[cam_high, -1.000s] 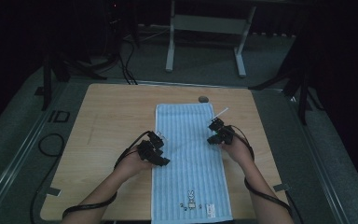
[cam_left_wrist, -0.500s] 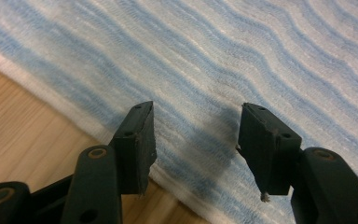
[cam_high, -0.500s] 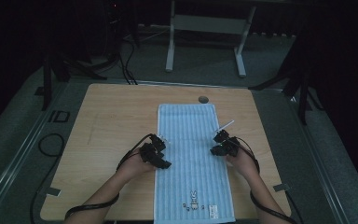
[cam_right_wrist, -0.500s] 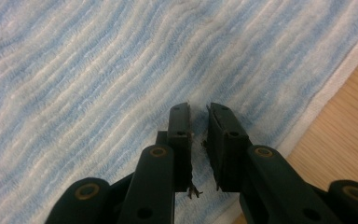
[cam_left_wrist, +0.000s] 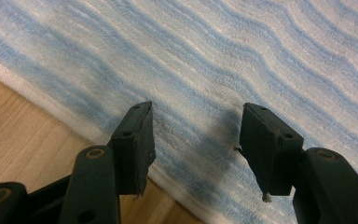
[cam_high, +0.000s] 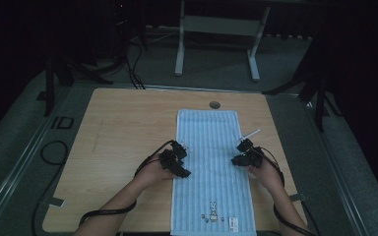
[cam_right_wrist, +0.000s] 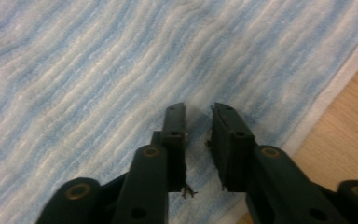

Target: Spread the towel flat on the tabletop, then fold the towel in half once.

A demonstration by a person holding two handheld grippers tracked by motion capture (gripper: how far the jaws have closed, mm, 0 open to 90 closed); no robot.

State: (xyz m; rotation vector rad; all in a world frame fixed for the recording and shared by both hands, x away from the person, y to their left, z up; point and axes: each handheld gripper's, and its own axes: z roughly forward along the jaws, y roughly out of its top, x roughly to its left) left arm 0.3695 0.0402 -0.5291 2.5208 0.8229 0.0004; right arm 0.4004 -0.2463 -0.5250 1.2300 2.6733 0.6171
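Wooden counter carries a striped blue towel lying flat. Left claw, half open, and right claw, just opening narrowly, hold nothing above opposite edges; uneven pinching risks skewing the towel.

1. We see a light wooden rectangular table top with a thin metal edge.
2. We note a small round dark grommet hole near the table's far edge.
3. We see a grey carpeted floor around the table.
4. We note a loose black cable loop on the floor just beside the table's left edge.
5. We see a pale metal two-legged stand on the floor beyond the table.
6. We note dark tripod legs at the far left and more at the far right.
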